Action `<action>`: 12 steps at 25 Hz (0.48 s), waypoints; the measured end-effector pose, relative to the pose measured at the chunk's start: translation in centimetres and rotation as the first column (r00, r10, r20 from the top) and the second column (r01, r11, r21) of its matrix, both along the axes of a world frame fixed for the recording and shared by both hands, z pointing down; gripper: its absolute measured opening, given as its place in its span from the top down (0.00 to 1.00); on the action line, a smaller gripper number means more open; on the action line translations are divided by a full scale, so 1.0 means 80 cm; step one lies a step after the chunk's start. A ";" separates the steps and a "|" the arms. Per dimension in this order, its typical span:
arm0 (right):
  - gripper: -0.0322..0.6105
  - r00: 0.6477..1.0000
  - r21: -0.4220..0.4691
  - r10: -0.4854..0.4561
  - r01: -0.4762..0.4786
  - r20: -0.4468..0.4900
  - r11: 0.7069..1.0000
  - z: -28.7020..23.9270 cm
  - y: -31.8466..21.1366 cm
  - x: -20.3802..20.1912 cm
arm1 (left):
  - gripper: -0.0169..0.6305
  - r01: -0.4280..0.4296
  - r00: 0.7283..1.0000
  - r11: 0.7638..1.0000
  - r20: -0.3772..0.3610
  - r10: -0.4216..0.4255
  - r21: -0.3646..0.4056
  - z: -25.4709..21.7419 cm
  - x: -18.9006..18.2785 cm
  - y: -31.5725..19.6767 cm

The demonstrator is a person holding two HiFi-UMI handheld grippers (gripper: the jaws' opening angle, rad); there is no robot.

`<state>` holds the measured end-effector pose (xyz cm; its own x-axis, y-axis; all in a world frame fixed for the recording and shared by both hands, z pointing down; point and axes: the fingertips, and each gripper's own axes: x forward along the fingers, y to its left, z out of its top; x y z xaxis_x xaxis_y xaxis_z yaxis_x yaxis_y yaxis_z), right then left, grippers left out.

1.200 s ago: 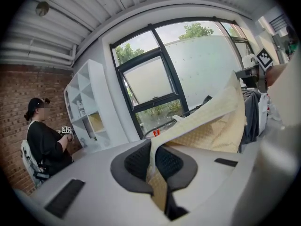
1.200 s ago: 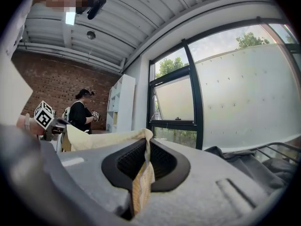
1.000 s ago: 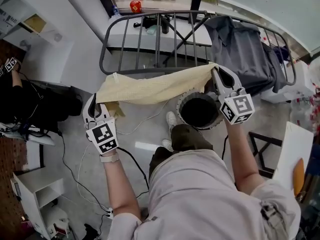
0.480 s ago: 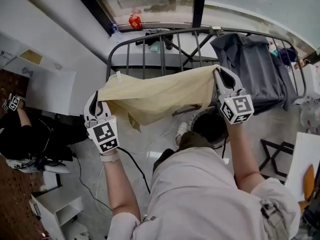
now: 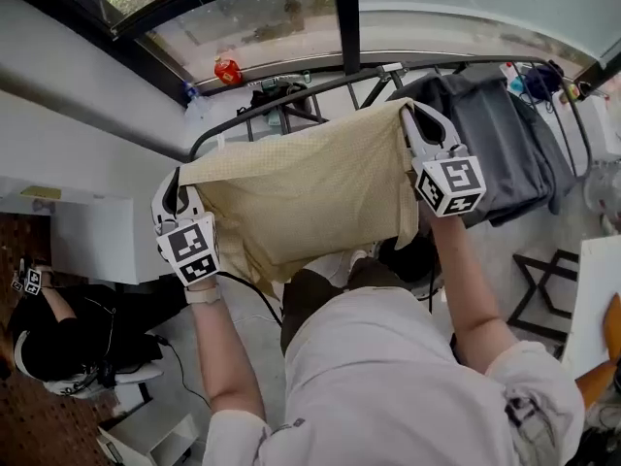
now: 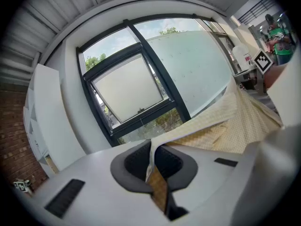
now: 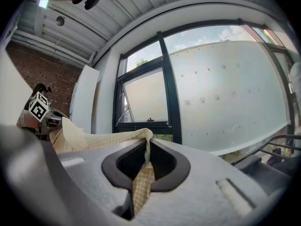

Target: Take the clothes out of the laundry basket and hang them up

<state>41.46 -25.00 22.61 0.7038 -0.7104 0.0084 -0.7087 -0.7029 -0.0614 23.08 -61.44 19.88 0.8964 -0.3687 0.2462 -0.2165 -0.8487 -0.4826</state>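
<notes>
A pale yellow checked garment (image 5: 310,187) hangs spread between my two grippers, in front of the dark metal drying rack (image 5: 262,113). My left gripper (image 5: 175,190) is shut on the garment's left top corner (image 6: 153,166). My right gripper (image 5: 412,124) is shut on the right top corner (image 7: 143,166), level with the rack's front rail. The cloth drapes down over the person's legs. A dark grey garment (image 5: 500,139) lies over the rack's right part. The laundry basket is almost wholly hidden behind the yellow cloth.
A window with a dark frame (image 5: 344,13) rises behind the rack. A red object (image 5: 227,70) sits on the sill. At lower left a seated person in black (image 5: 68,343) is by a desk. A dark stool frame (image 5: 543,289) stands at right.
Both grippers have carried the yellow garment up and forward toward the rack. The cloth now hangs wider and flatter and covers the basket that showed below it before.
</notes>
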 end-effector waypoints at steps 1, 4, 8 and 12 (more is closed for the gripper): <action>0.91 1.000 0.003 0.013 -0.013 -0.007 1.000 -0.005 0.001 0.010 | 0.96 -0.012 1.000 1.000 -0.002 0.012 0.003 -0.002 0.014 -0.002; 0.91 0.998 0.009 0.057 -0.057 -0.018 0.998 -0.016 0.002 0.038 | 0.96 -0.048 0.999 0.999 -0.008 0.048 0.008 -0.008 0.058 -0.011; 0.91 0.992 -0.003 0.127 -0.127 -0.008 0.992 -0.015 0.005 0.062 | 0.96 -0.100 0.995 0.995 0.005 0.100 -0.006 0.000 0.112 -0.019; 0.91 0.984 -0.068 0.177 -0.175 0.023 0.982 0.001 0.002 0.084 | 0.96 -0.136 0.988 0.988 0.060 0.140 -0.067 0.040 0.162 -0.031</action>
<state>48.22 -24.84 22.72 0.8164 -0.5729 0.0730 -0.5724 -0.8195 -0.0295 36.05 -63.95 23.07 0.9191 -0.2247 0.3237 -0.0653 -0.8970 -0.4371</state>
